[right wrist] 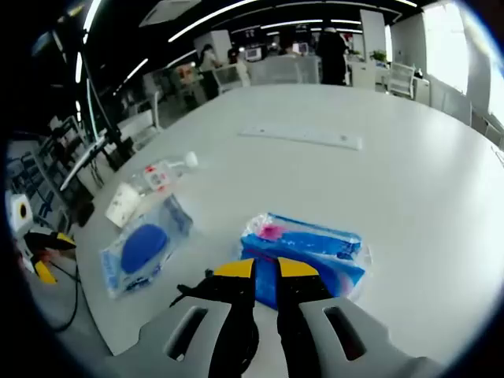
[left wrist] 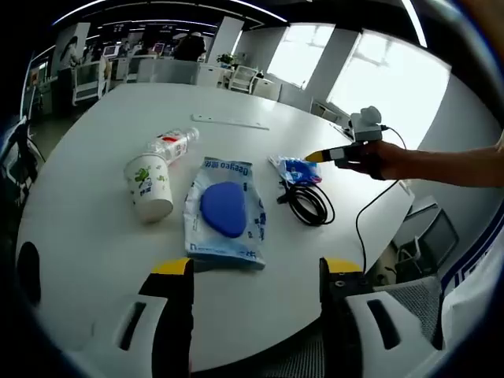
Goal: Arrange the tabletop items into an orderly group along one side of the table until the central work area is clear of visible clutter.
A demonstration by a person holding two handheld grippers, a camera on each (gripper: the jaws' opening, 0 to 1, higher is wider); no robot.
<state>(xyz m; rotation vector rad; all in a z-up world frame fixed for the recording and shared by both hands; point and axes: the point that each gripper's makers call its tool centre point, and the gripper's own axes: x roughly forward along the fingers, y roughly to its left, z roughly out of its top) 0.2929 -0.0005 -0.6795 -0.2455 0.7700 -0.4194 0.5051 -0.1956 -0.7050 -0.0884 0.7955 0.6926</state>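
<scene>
Right hand-held gripper (right wrist: 265,269) nearly pressed together, tips over blue packet (right wrist: 311,253), possibly touching, left hand-held gripper (left wrist: 254,266) spread.

Bright daylight pours through the tall blown-out windows (left wrist: 394,79) and ceiling strip lights (right wrist: 236,12) add to it. The round white table (left wrist: 94,205) shows soft glare and faint shadows. Fisheye bending curves the edges; the distant office is slightly soft.

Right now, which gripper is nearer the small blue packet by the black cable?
Right. The right gripper is at the small blue packet; the left gripper hangs back at the table's near edge.
</scene>
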